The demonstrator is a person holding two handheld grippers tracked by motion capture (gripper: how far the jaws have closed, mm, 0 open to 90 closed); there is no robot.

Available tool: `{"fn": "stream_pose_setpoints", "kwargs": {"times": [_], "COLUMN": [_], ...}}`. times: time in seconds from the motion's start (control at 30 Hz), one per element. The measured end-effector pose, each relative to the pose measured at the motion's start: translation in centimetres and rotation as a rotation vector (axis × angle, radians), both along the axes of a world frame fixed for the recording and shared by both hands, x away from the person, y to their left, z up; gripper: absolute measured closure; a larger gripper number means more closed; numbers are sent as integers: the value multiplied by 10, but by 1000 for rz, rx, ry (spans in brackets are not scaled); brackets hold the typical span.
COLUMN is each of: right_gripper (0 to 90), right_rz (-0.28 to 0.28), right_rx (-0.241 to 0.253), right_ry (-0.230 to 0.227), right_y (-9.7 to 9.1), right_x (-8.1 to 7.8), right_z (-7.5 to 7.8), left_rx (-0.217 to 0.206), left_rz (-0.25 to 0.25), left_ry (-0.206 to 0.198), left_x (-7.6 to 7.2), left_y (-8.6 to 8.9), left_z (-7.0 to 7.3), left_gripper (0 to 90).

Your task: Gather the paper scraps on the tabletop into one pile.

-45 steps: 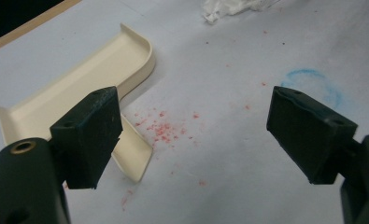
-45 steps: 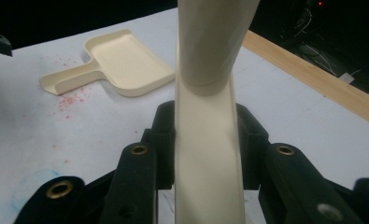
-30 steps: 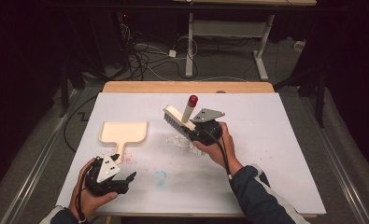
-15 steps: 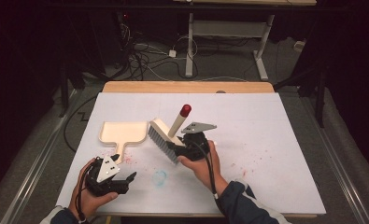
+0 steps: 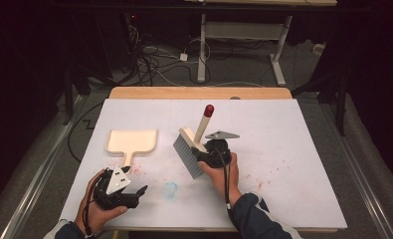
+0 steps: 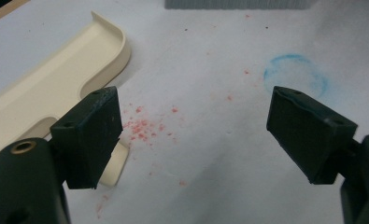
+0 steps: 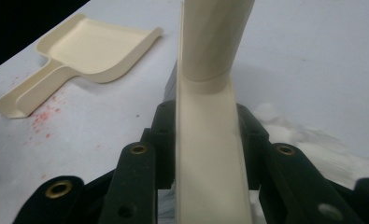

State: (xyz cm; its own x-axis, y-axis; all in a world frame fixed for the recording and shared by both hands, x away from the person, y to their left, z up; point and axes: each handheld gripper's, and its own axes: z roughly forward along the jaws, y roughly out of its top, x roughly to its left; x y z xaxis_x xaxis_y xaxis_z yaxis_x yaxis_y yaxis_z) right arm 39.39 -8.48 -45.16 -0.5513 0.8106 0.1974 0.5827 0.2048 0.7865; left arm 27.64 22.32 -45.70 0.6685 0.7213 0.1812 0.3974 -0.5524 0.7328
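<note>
Jaws of my right gripper (image 5: 204,155) clamp the cream brush (image 5: 193,149) by its back, handle angled up and away, bristles tilted down toward the table (image 5: 293,164). Since a second ago, this hand has shifted left and lower, toward the dustpan (image 5: 132,142). My left gripper (image 5: 134,191) rests low, jaws wide and empty, over red crumbs (image 6: 145,126).

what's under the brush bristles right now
The brush, clamped in the right tongs, has its grey bristles over bare white table. Red crumbs lie nearer the dustpan. Whatever sits directly beneath the bristles is covered.
</note>
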Motion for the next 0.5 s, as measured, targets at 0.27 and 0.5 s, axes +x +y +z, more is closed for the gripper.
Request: {"fn": "stream_pose_setpoints", "kwargs": {"times": [0.27,0.5], "right_gripper": [677,678], "right_rz": [-84,-100], "right_rx": [-7,-15], "right_ry": [-6,-15], "right_y": [-28,-46], "right_x": [-1,-6], "right_z": [3,8], "left_rx": [5,18], "left_rz": [-9,-18], "left_ry": [8,-4], "left_x": [0,0], "left_y": [-2,-3], "left_z": [-1,-1], "left_gripper": [174,174]}}
